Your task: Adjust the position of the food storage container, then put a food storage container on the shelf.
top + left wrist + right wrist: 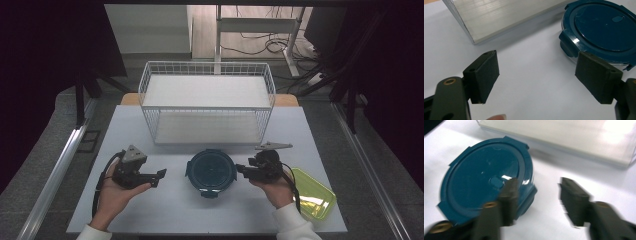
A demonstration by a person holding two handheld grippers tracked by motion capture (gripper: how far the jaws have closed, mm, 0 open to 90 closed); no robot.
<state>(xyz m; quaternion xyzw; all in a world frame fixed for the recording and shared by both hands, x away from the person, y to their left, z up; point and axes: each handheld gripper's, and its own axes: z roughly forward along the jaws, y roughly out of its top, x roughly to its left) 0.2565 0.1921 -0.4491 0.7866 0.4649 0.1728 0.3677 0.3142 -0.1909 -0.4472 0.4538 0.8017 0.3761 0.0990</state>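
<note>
high view: container point(211, 170) between open claws

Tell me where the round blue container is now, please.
In the high view, the round blue container sits mid-table, just in front of the white wire basket, between the two hand-held grippers.

Table point(150, 200); container point(211, 171), basket point(207, 102), tray point(312, 192)

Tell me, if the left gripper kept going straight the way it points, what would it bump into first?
Probably the round blue container. The left gripper points across the table toward it with jaws open and only bare table between; depth is hard to judge.
</note>
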